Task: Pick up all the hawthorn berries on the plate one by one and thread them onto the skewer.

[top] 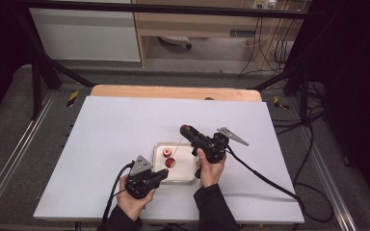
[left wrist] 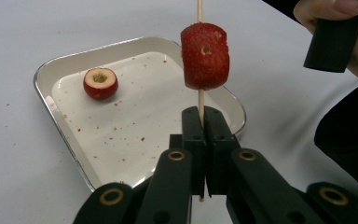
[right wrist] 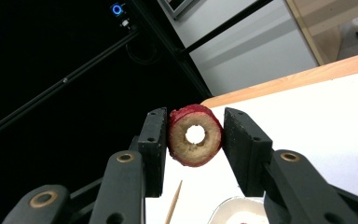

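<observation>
My left gripper point(left wrist: 203, 112) is shut on the lower end of a thin wooden skewer point(left wrist: 200, 100) that stands up from its jaws. A red cored fruit piece point(left wrist: 205, 56) is threaded on the skewer above the jaws; in the high view this skewered fruit point(top: 169, 162) hangs over the tray. A second cored fruit point(left wrist: 100, 83) lies in the white metal tray point(left wrist: 67, 135). My right gripper point(right wrist: 196, 135) is shut on a red fruit ring point(right wrist: 195, 136) with a hole through its middle, held up off the table point(top: 185, 128). The skewer's pointed tip point(right wrist: 175, 200) shows just below that ring.
The tray point(top: 185, 177) sits at the middle of a white sheet point(top: 125, 144) laid on a wooden table. Black frame posts and loose cables surround the table. A person's hands come in from the near edge.
</observation>
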The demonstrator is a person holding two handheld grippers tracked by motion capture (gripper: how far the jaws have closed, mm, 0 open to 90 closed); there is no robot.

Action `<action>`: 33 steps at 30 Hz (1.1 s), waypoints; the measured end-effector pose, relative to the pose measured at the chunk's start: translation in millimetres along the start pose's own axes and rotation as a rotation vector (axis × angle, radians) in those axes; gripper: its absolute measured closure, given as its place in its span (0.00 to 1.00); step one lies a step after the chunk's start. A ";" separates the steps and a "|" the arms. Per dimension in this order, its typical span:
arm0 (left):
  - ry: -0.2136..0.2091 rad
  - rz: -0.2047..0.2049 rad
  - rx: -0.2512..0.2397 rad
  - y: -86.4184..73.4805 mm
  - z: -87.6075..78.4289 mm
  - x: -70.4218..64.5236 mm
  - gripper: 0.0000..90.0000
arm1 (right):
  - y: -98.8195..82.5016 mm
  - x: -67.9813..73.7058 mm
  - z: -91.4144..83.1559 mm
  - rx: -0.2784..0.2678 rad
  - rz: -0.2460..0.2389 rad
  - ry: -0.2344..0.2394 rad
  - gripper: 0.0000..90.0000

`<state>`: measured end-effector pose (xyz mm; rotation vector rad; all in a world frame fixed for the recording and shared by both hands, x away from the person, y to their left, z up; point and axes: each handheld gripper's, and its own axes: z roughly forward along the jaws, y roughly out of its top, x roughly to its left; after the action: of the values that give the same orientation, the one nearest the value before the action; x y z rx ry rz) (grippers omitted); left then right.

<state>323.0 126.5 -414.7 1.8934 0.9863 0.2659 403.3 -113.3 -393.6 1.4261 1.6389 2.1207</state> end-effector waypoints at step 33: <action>-0.004 -0.032 -0.032 6.2 4.0 -2.2 0.98 | -3.4 1.5 0.5 -0.033 0.002 0.019 0.68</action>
<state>326.9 121.0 -411.2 1.8468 1.0028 0.2578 401.4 -110.7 -395.4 1.4034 1.6012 2.1588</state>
